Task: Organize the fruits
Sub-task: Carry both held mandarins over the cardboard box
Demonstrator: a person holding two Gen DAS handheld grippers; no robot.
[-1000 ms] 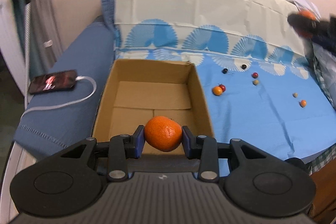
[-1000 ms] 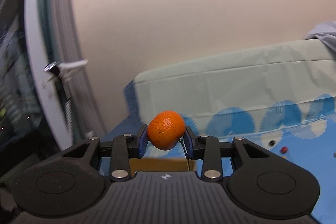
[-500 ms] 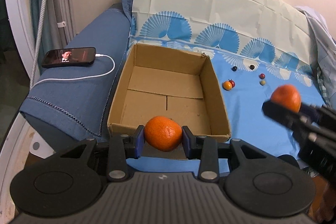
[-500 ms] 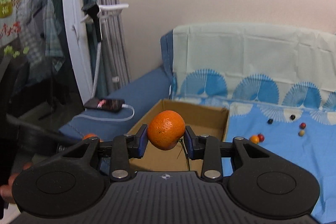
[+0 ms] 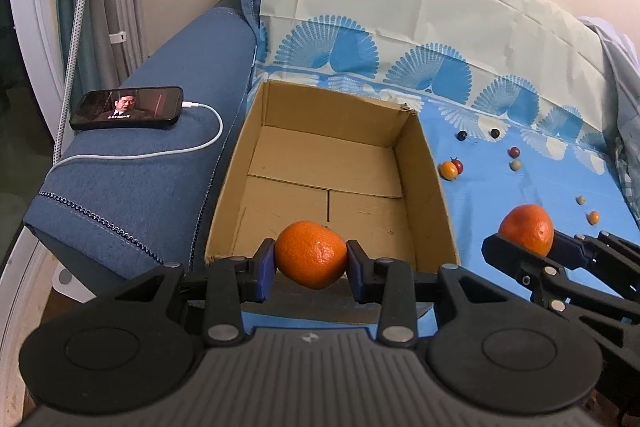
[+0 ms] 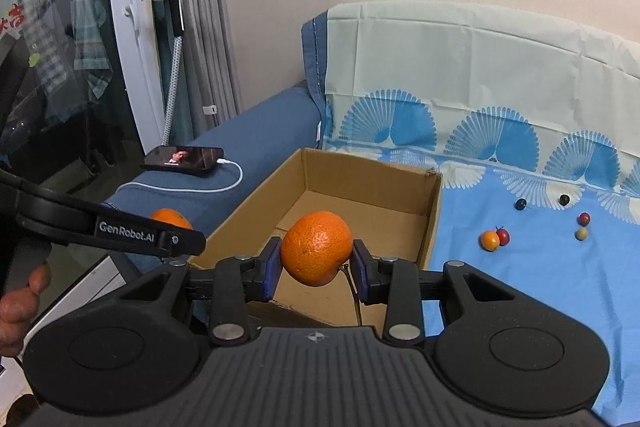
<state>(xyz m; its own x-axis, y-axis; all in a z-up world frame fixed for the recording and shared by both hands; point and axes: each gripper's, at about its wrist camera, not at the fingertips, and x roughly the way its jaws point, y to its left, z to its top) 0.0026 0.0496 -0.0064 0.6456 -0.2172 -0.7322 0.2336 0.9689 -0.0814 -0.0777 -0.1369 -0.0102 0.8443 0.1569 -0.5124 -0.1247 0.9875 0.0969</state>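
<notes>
both grippers (image 5: 311,259) (image 6: 316,259) tilt down over the box (image 5: 424,155), each clamping a tangerine (image 5: 311,254).

The setting is a home living room: a blue fabric sofa (image 5: 160,163) with a fan-patterned cloth (image 5: 400,11) draped over it stands against a plain wall, a charging phone (image 5: 127,107) rests on its left armrest, and grey curtains (image 6: 204,7) hang at far left.

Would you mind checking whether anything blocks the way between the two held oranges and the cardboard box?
Nothing visible does. The cardboard box is open-topped and holds nothing, and only its near wall lies ahead. The left gripper holds one orange at that rim; the right gripper holds the other orange just short of it.
</notes>
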